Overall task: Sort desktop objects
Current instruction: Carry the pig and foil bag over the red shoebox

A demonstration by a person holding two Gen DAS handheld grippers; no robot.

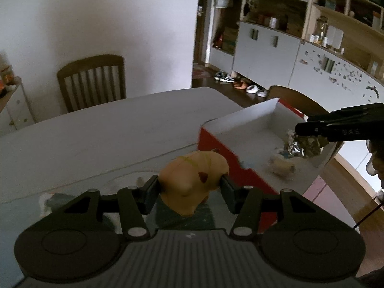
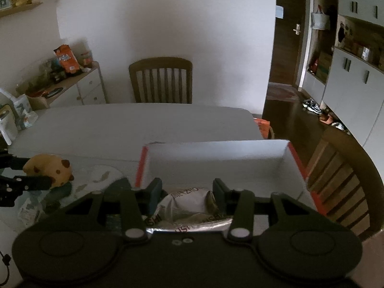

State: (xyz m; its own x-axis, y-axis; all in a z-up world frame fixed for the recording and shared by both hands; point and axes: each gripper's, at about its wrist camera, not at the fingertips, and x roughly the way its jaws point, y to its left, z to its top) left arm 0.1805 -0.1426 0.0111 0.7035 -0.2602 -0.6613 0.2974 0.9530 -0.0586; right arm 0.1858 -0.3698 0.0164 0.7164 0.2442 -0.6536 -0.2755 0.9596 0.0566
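My left gripper (image 1: 188, 188) is shut on a tan plush toy (image 1: 193, 181) with brown spots, held above the table left of the red box (image 1: 216, 144). The toy also shows in the right wrist view (image 2: 49, 169), in the left gripper (image 2: 49, 178). My right gripper (image 2: 187, 192) is shut on a crinkled silver foil packet (image 2: 189, 206) and holds it over the white inside of the box (image 2: 216, 153). In the left wrist view the right gripper (image 1: 304, 132) holds the packet (image 1: 304, 146) above the box. A pale small object (image 1: 282, 165) lies inside the box.
The white table (image 1: 96, 139) runs to the back, with a wooden chair (image 1: 92, 81) behind it and another (image 2: 340, 175) right of the box. A patterned cloth (image 2: 96, 180) lies under the left gripper. A cluttered sideboard (image 2: 72, 84) stands at left.
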